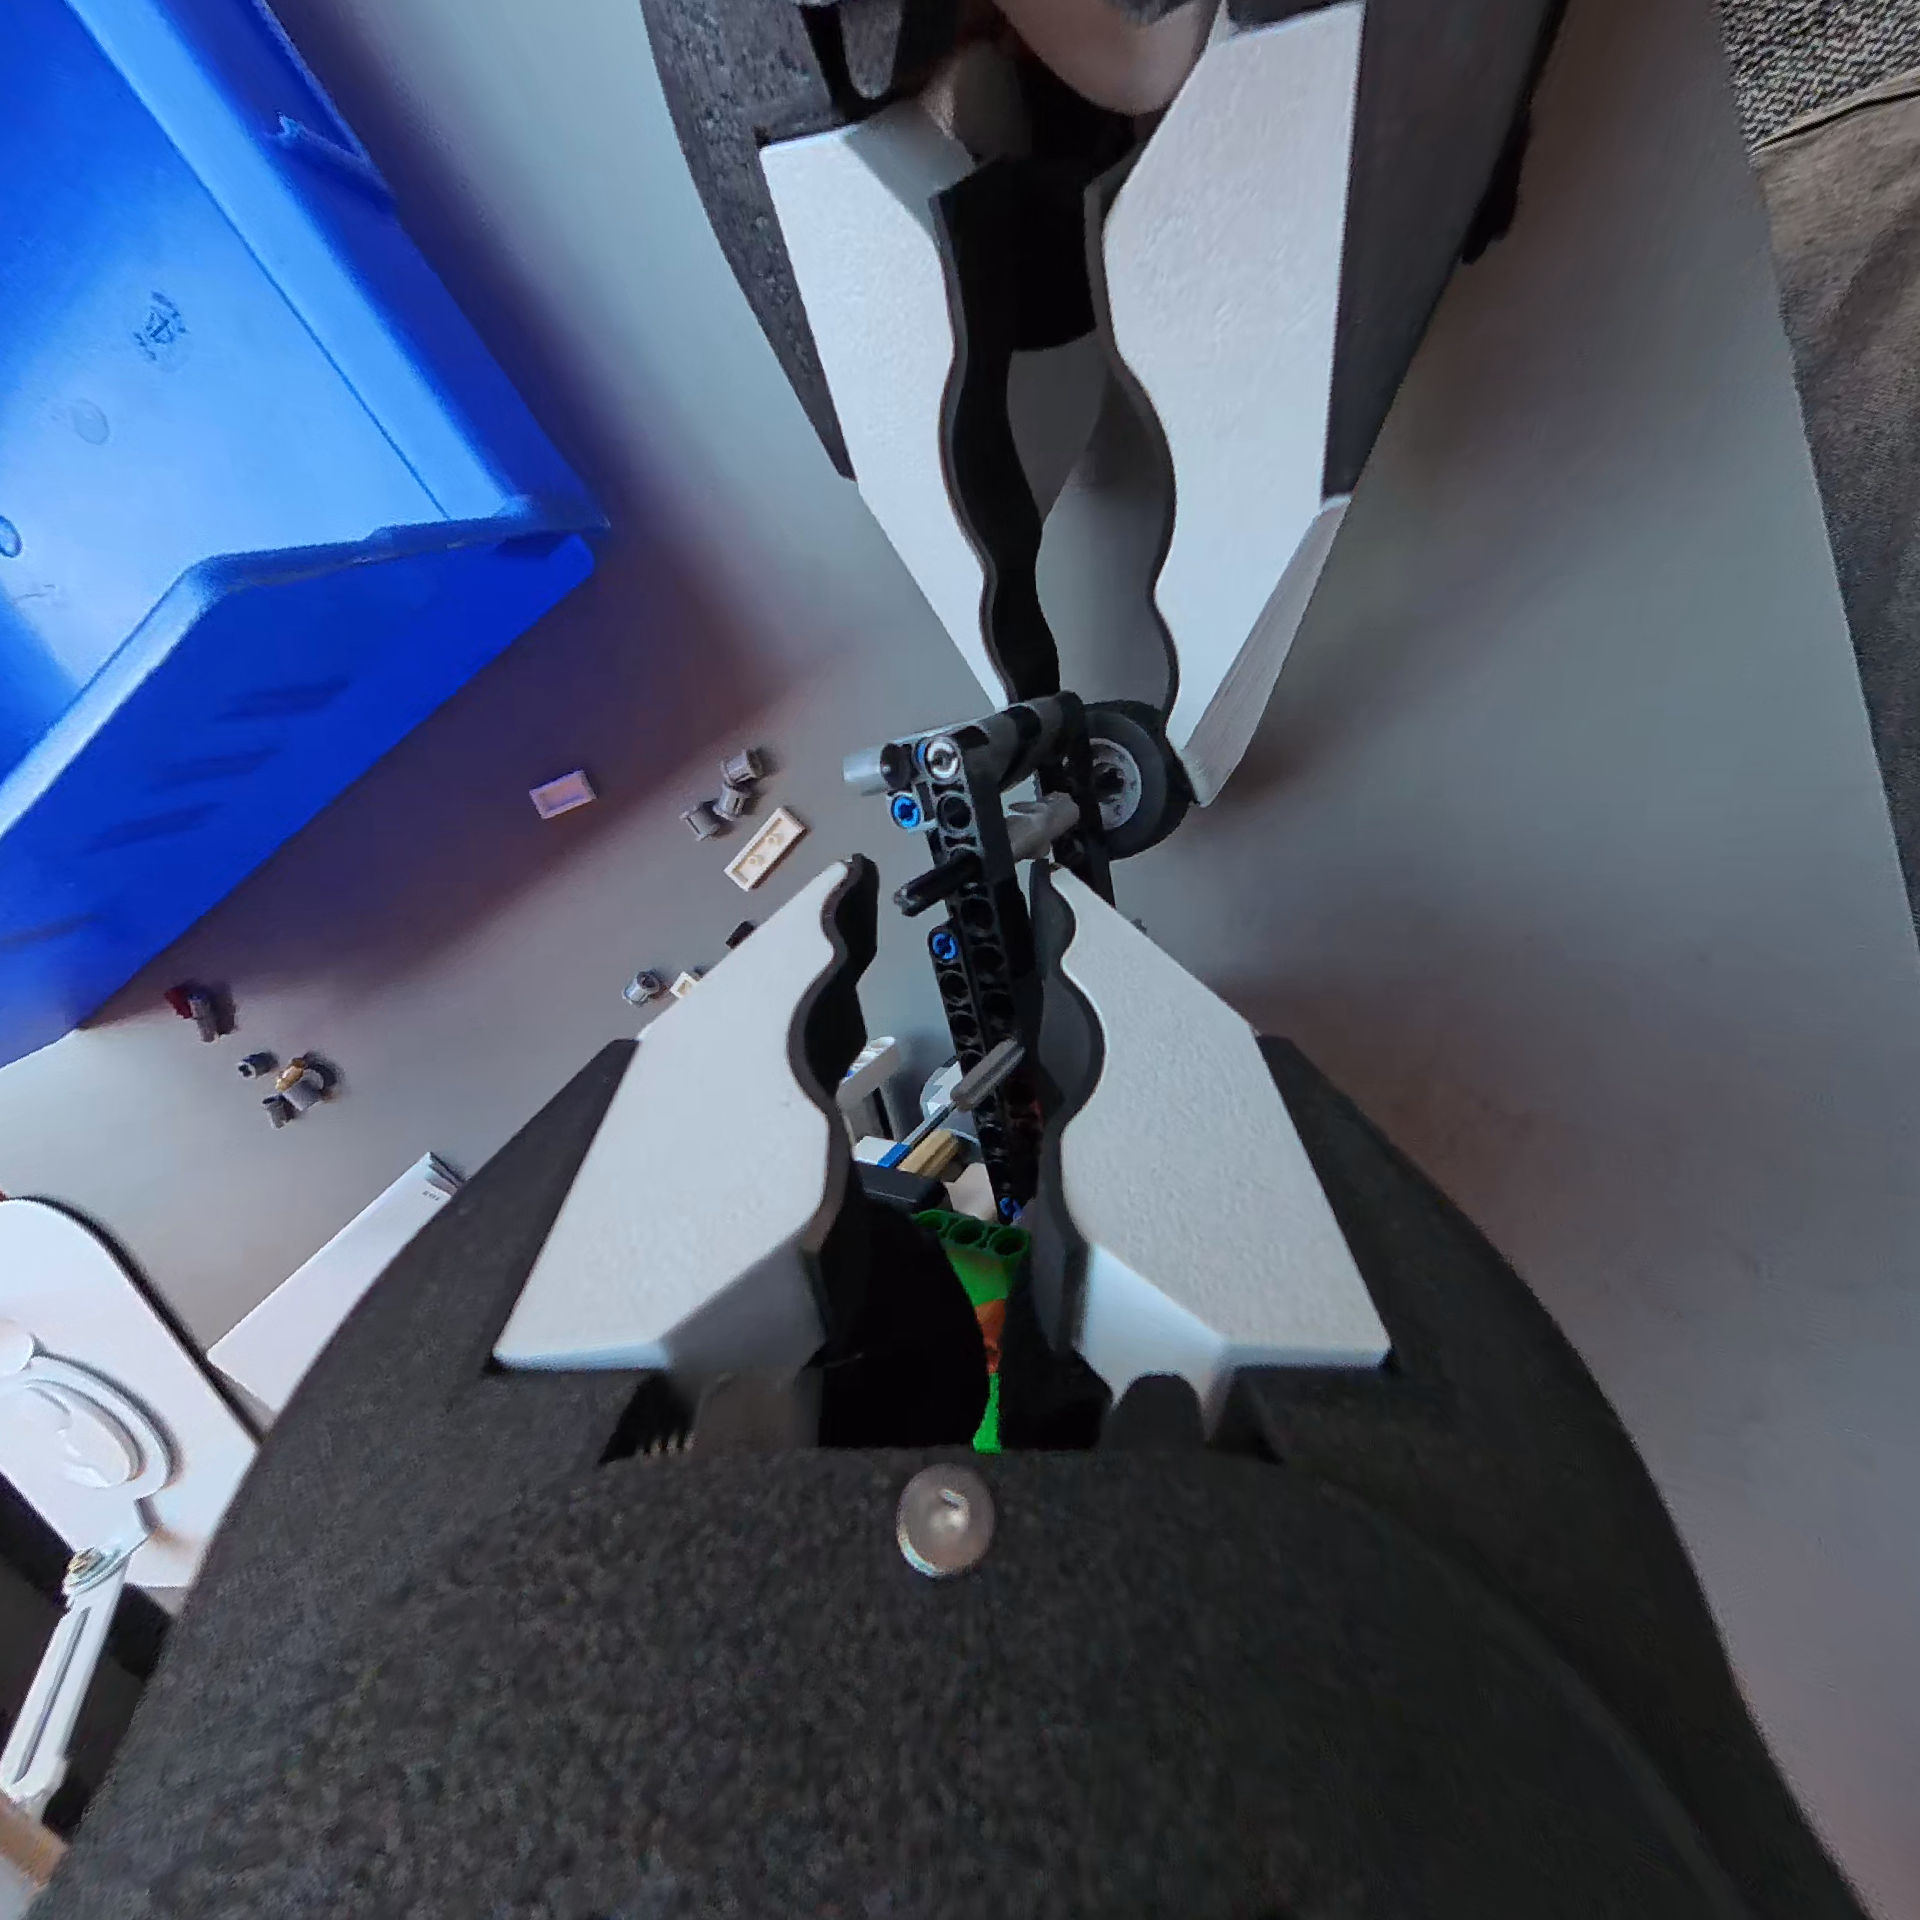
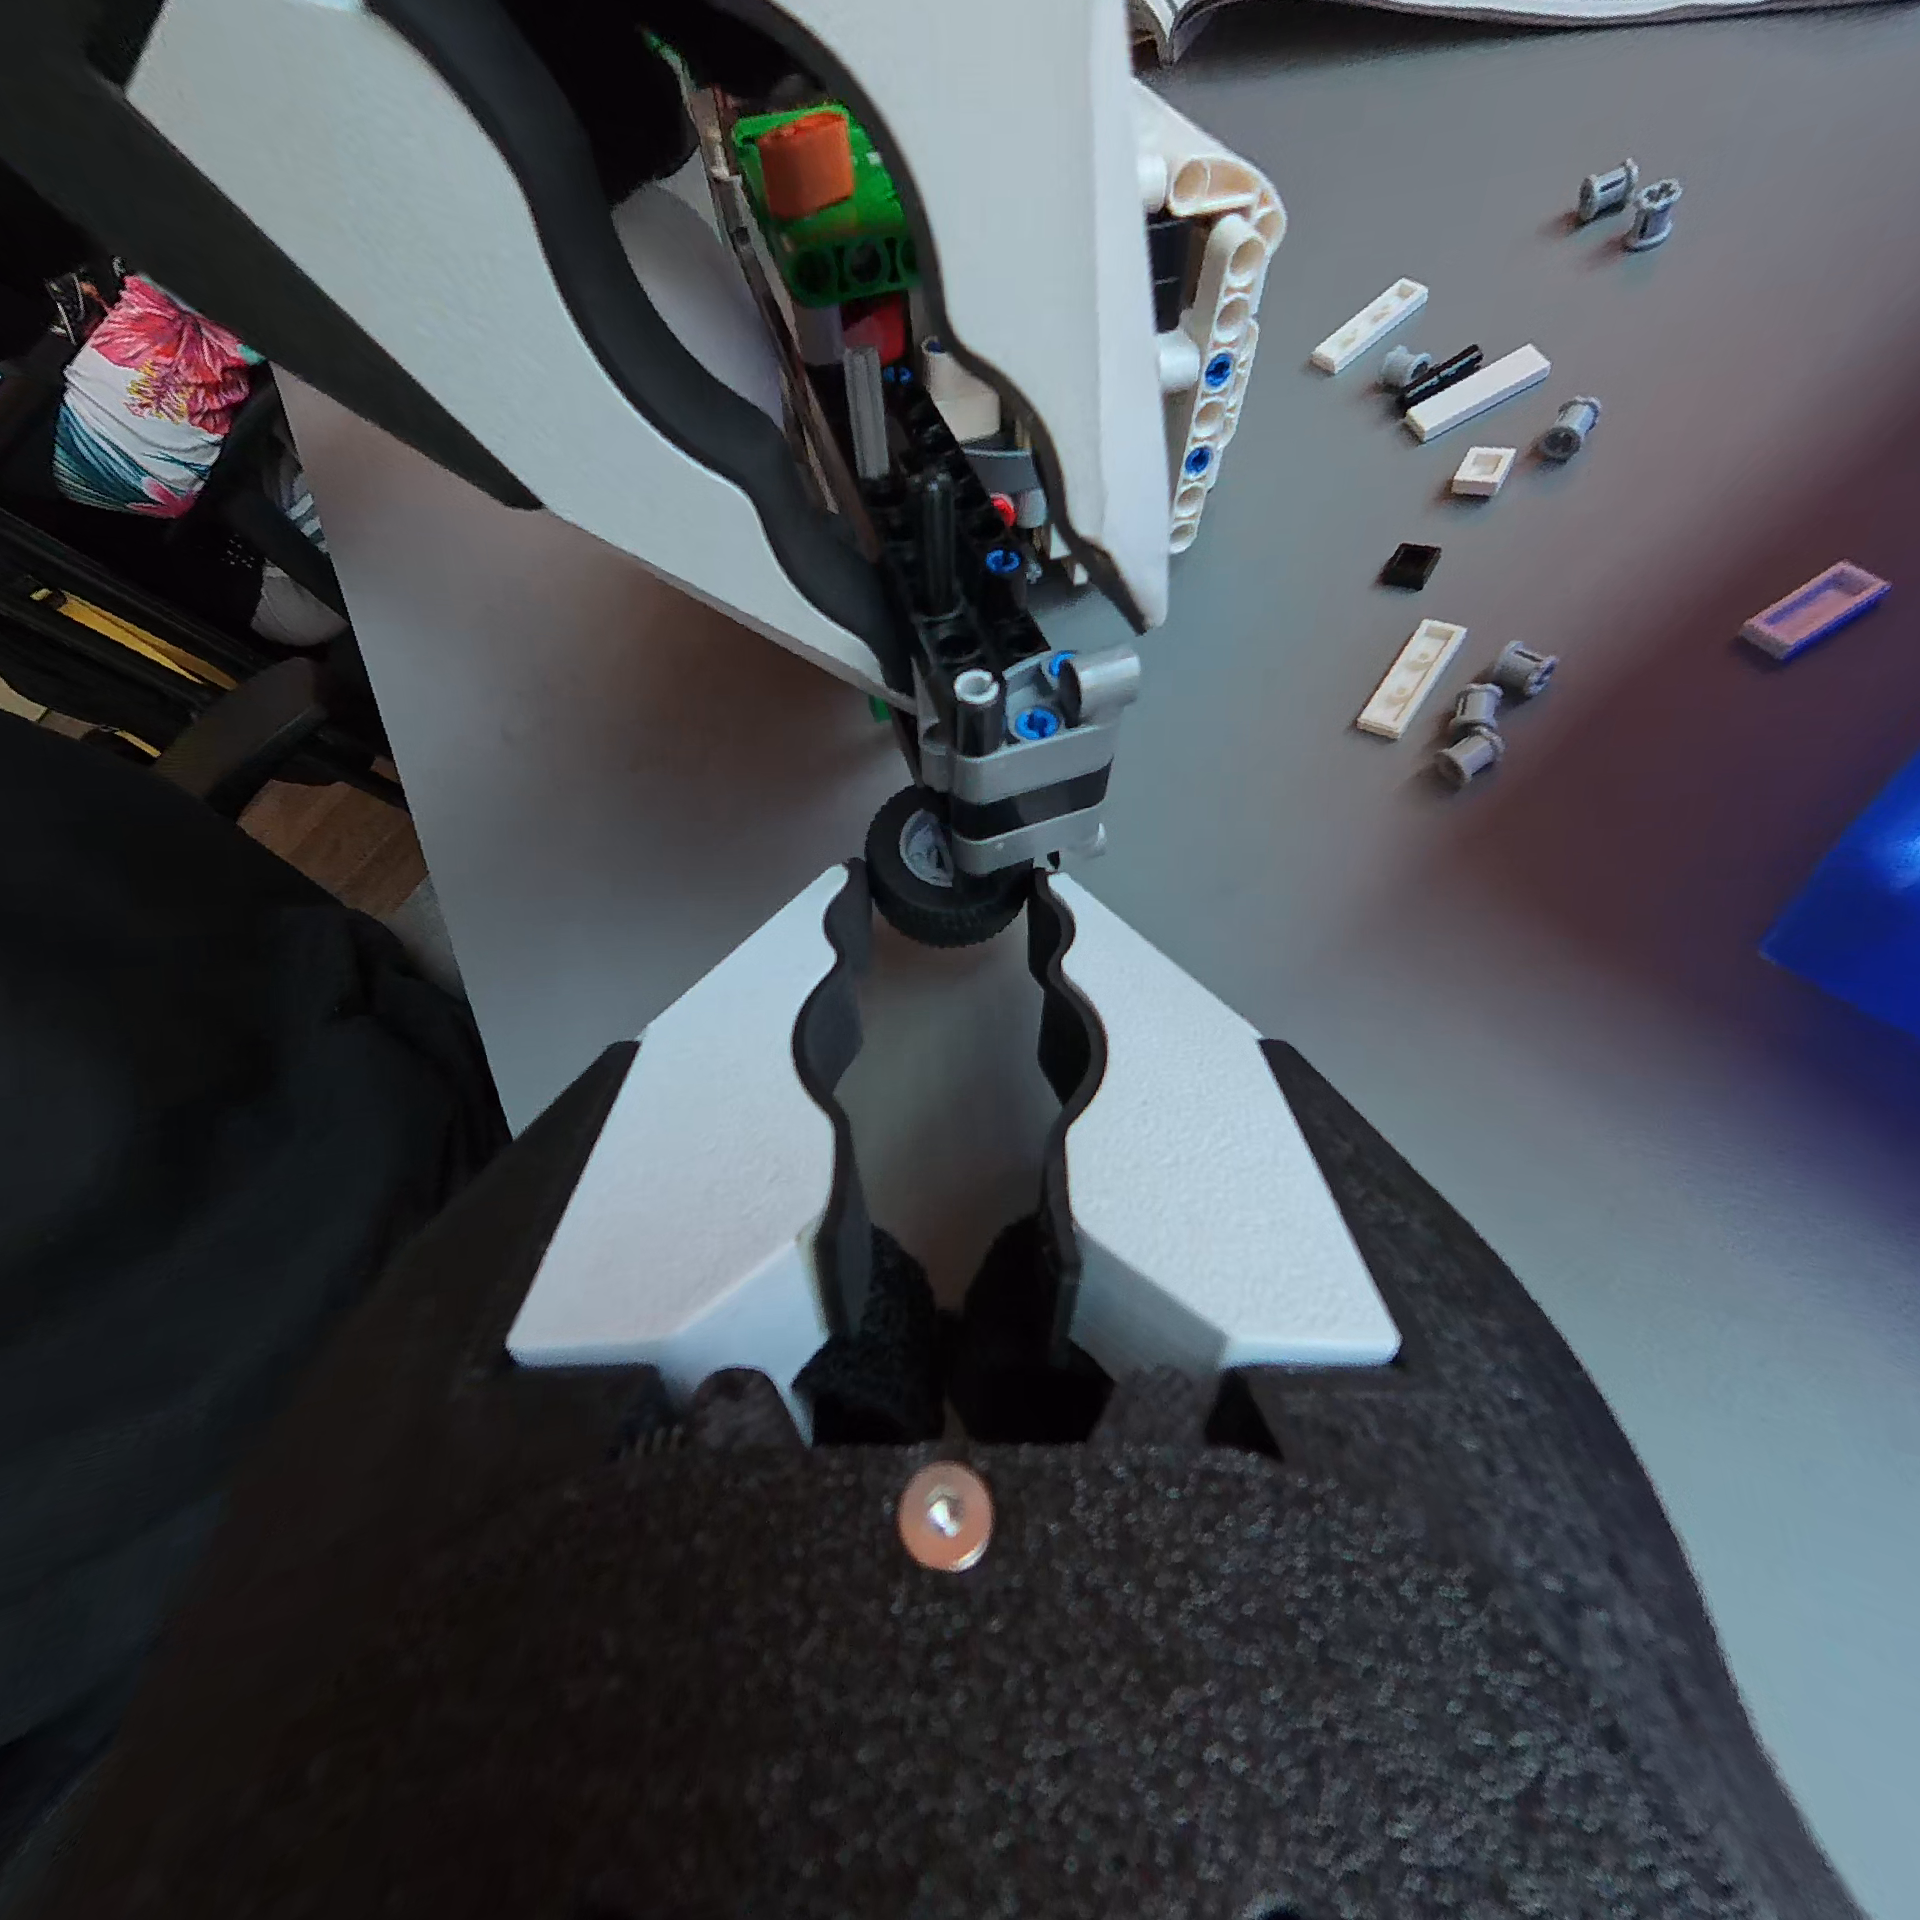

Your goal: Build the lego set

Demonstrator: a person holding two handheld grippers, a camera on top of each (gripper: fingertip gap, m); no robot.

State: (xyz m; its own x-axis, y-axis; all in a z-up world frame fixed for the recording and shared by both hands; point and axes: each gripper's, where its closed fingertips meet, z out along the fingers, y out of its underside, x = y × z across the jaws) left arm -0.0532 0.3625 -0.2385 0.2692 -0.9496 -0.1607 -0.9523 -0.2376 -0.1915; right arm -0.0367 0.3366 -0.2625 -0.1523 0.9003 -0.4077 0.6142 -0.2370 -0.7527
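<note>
The place looks like an office or lab workroom: a plain grey bench (image 2: 1558,1143) carries loose small building parts (image 2: 1475,717) and a blue plastic bin (image 1: 260,499), with wooden flooring (image 2: 332,831) and a dark chair base (image 2: 239,727) beyond its left edge.

Both wrist cams close-up, facing each other — share the lego assembly (image 1: 977,935) btwn them.

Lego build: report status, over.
Left gripper shut on lego model. Right gripper pinching its small wheel. Loose pieces off aside, nothing blocking.
</note>
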